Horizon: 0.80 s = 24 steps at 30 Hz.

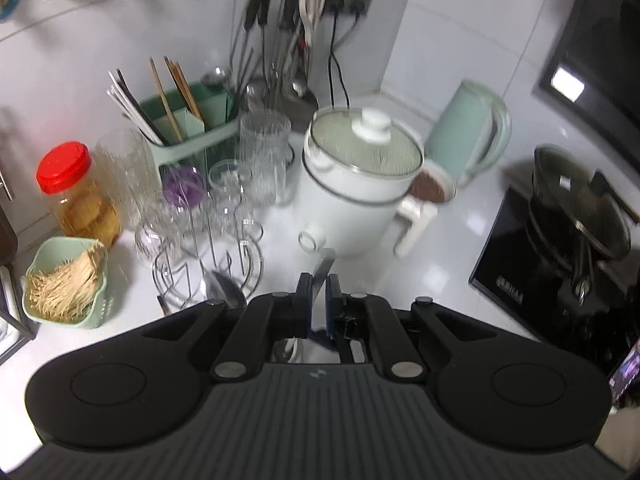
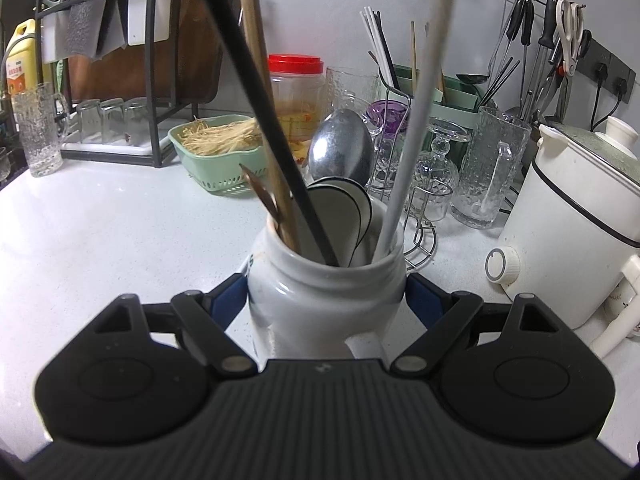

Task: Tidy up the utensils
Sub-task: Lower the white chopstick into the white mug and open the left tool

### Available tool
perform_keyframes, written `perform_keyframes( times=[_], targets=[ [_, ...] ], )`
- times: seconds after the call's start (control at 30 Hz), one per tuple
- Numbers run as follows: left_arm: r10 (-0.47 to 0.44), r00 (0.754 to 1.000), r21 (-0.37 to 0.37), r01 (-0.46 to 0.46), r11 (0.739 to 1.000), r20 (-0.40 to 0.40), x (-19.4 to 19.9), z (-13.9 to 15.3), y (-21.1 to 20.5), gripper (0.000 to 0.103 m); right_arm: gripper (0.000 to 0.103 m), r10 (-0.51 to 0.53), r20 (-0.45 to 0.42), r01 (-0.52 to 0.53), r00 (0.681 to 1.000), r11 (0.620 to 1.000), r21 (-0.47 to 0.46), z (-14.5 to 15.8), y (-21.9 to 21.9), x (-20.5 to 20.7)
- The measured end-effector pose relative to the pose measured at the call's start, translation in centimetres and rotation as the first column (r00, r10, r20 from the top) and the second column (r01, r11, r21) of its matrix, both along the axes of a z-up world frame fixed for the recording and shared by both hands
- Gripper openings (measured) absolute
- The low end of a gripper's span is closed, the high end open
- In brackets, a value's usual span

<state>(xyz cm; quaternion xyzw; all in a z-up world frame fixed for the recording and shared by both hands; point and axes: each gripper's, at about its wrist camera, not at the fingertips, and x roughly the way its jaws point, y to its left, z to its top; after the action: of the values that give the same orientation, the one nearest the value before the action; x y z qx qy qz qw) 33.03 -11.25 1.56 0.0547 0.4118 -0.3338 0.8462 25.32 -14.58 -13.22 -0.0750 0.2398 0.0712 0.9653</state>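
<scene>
Countertop (image 2: 100, 240): white surface filling the lower half of both views; we log everything below as standing on it.
Electric pot (image 1: 352, 200): white, glass lid with white knob, centre of the left wrist view; at the right edge in the right wrist view.
Kettle (image 1: 468, 132): pale green, just right of and behind the pot.
White jar (image 2: 324, 300): centre bottom of the right wrist view, clamped between the right gripper's (image 2: 324, 304) fingers, blue pads against both its sides.
Jar contents: a black chopstick (image 2: 256, 92), a wooden stick (image 2: 260, 80), a white stick (image 2: 416, 112), a metal spoon (image 2: 340, 148) bowl-up and white spoons (image 2: 340, 208), all leaning out of the mouth.
Green caddy (image 1: 196, 120): upper left of centre in the left wrist view, chopsticks standing in it.
Glass rack (image 1: 208, 256): wire stand with upturned glasses, in front of the caddy.
Red-lidded jar (image 1: 76, 192): left edge, yellowish contents.
Green basket (image 1: 64, 284): lower left, full of toothpicks.
Left gripper (image 1: 319, 292): bottom centre, fingers nearly together, pinching a flat metal handle (image 1: 324, 268) that sticks up between them; we cannot tell which utensil it belongs to.
</scene>
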Motion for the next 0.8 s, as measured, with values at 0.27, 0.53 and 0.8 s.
perform_keyframes(
  times=[0.27,0.53,0.8],
  targets=[
    [-0.013,0.998,0.042,0.015,0.999,-0.064,0.2,-1.4,-0.7,0.005,0.088,0.002,-0.002,-0.002,1.000,1.000,0.004,0.0,-0.1,0.1],
    [0.002,0.999,0.032,0.000,0.999,-0.038,0.2,-0.8,-0.5,0.005,0.088,0.002,-0.010,-0.002,1.000,1.000,0.005,0.1,-0.1,0.2],
    [0.025,0.999,0.015,-0.026,1.000,0.025,-0.5,0.2,0.5,0.037,0.088,0.001,-0.008,-0.001,1.000,1.000,0.023,0.0,-0.3,0.2]
  ],
)
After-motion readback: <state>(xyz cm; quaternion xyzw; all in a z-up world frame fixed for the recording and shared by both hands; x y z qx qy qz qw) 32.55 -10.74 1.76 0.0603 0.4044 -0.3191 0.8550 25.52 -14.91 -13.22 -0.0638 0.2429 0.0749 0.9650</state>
